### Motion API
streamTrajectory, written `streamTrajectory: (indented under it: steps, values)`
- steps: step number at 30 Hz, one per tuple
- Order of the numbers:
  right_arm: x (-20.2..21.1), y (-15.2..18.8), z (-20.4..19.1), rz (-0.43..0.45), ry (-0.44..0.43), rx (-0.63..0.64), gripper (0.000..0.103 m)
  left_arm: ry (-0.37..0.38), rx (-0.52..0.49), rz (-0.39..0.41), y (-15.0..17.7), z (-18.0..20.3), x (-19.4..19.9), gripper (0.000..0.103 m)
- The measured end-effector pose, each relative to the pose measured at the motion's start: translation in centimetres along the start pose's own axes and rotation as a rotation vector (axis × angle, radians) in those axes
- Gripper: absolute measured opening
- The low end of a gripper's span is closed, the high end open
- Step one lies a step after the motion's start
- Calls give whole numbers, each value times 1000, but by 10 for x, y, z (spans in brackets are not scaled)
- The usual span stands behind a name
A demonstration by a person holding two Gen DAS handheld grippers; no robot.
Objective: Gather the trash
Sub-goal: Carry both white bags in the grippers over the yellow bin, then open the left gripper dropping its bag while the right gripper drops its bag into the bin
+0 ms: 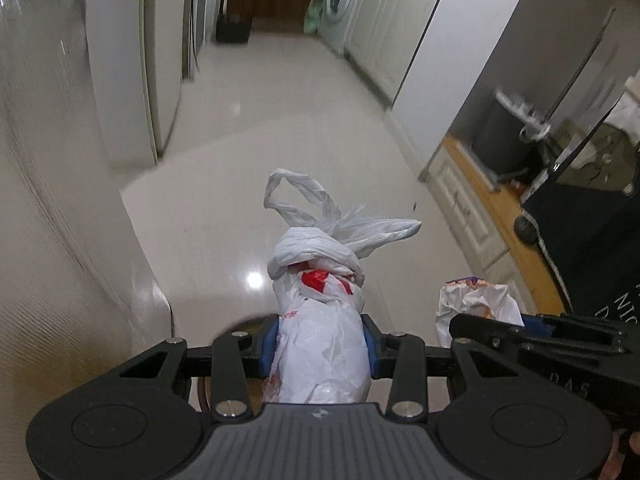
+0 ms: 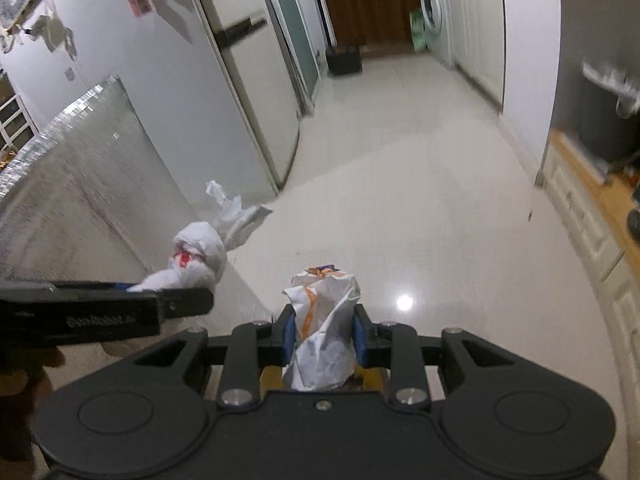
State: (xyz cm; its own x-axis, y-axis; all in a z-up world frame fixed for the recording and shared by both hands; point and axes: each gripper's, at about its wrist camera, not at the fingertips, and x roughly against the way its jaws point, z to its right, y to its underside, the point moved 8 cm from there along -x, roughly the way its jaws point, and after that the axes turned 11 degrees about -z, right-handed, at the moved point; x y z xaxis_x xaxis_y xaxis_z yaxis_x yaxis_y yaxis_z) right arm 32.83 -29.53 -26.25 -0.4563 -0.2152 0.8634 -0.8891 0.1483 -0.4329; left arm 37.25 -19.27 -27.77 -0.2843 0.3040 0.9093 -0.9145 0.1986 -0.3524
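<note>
My left gripper (image 1: pixel 320 346) is shut on a knotted white plastic bag with red print (image 1: pixel 320 300), held above the pale floor. The same bag (image 2: pixel 196 256) and the left gripper (image 2: pixel 168 300) show at the left of the right wrist view. My right gripper (image 2: pixel 323 334) is shut on a crumpled white and orange paper wrapper (image 2: pixel 324 328). That wrapper (image 1: pixel 476 304) and the right gripper (image 1: pixel 532 332) show at the lower right of the left wrist view. A dark grey trash bin with a white liner (image 2: pixel 608 120) stands at the right; it also shows in the left wrist view (image 1: pixel 504 136).
A glossy white tiled floor (image 2: pixel 400 200) runs ahead to a wooden door and a washing machine (image 2: pixel 432 4). A silvery panel (image 2: pixel 80 184) and a fridge (image 2: pixel 248 92) line the left side. White cabinets (image 1: pixel 468 208) and a wooden threshold are at the right.
</note>
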Motion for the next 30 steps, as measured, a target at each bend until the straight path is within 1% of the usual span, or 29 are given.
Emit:
streamTrajectory:
  steps: [2,5,9,12,13,15,17,18,20,22,27,30]
  values:
    - [-20,6,7,-50,15,-21,29,2,7,-49,5,-6,-19,42]
    - [-47,13,13,-119,49,-22,29,3,3,-101,10,-14,-41,42]
    - [-77,24,19,-198,92,-10,29,49,42,-161,18,-26,-67,42]
    - [-90,29,22,-231,107,-7,29,82,53,-205,26,-32,-84,42]
    - [-93,30,24,-237,110,-9,30,105,50,-216,29,-32,-89,42]
    - [-97,29,26,-244,119,-17,30,146,47,-226,33,-32,-97,42]
    - [-100,30,28,-248,130,-27,30,159,47,-233,37,-33,-105,44]
    - [-101,30,30,-252,135,-30,30,160,48,-242,39,-32,-110,46]
    - [-103,29,32,-259,141,-36,30,167,57,-256,43,-34,-117,68]
    - [-106,29,34,-264,142,-36,30,176,54,-269,47,-33,-124,75]
    - [-113,28,32,-281,131,-27,30,130,45,-319,57,-40,-136,79]
    - [-119,31,25,-302,106,-21,30,95,52,-354,64,-49,-141,81]
